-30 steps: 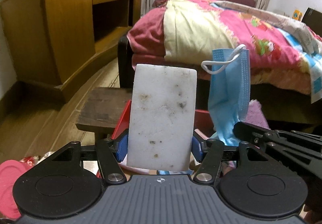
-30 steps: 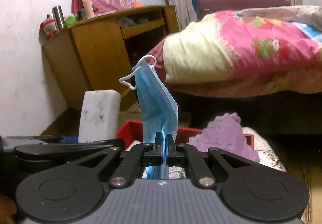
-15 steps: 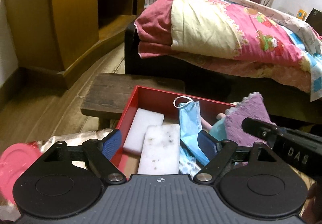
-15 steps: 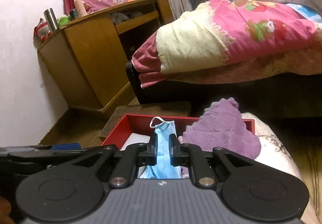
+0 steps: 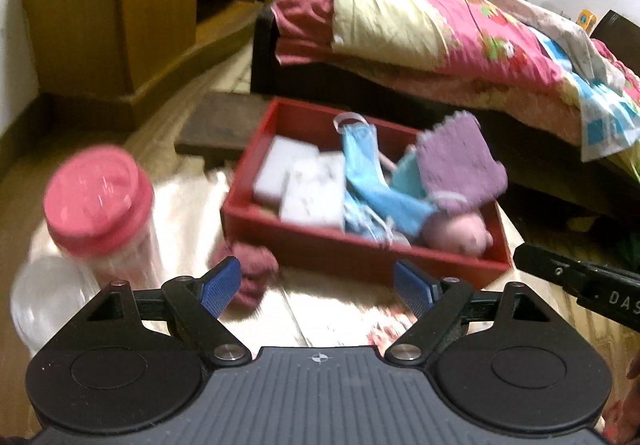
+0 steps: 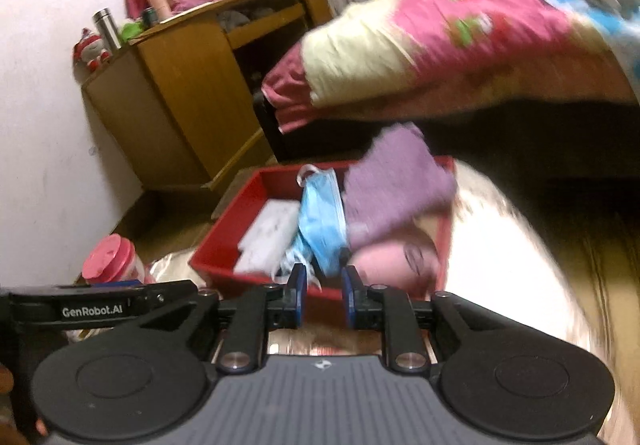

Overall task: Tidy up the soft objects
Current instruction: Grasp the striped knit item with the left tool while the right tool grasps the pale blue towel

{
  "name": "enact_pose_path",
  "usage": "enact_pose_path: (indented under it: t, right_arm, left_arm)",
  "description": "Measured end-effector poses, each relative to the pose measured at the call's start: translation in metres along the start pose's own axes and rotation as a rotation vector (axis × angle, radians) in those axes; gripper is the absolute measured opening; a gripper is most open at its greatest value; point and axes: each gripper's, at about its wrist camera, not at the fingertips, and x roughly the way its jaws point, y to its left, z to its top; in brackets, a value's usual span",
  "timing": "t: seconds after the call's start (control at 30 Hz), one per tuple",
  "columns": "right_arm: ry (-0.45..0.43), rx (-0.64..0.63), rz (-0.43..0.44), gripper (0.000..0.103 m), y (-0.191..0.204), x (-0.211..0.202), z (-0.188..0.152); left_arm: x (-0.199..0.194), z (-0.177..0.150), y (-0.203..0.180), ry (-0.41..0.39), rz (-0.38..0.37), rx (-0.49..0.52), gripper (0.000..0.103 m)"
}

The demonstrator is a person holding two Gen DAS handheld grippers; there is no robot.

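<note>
Left gripper (image 5: 318, 287) is held wide, empty; right gripper (image 6: 323, 295) narrow, empty; sponges (image 5: 304, 185) and mask (image 5: 366, 165) are seen in red tray (image 5: 360, 249) at twelve o'clock.

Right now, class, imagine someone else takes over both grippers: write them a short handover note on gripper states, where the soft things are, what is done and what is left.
Left gripper: open, empty, short of the red rectangular tray.
Right gripper: open, narrower gap, empty, at the tray's near wall.
In the tray: two white sponge blocks side by side at the left, blue pleated face masks in the middle, a purple fuzzy cloth draped over a pink plush toy at the right.
Done: those items are in.
Left: a dark red knitted bundle lies outside, by the tray's near left corner. The pink-lidded clear jar looks rigid; probably leave it.
</note>
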Motion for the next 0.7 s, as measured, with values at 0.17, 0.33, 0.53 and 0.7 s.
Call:
enact_pose_path:
  t: [0.17,0.33,0.53,0.7]
  right_arm:
    - [0.041,0.035,-0.032,0.000,-0.012,-0.017,-0.026]
    - [0.099,0.083,-0.075,0.000,-0.024,-0.029,-0.050]
    - [0.085,0.125,-0.130,0.003,-0.042,-0.039,-0.053]
    - [0.113,0.111,-0.127,0.005,-0.045,-0.035,-0.054]
  left_arm:
    - [-0.004,-0.018,-0.014,0.024,-0.034,0.048,0.082]
    - [0.000,-0.033,-0.029,0.084,-0.110,0.063,0.082]
    - [0.013,-0.065,-0.058,0.204,-0.215,0.128,0.082]
    - [0.029,-0.099,-0.078,0.281,-0.213,0.216,0.079]
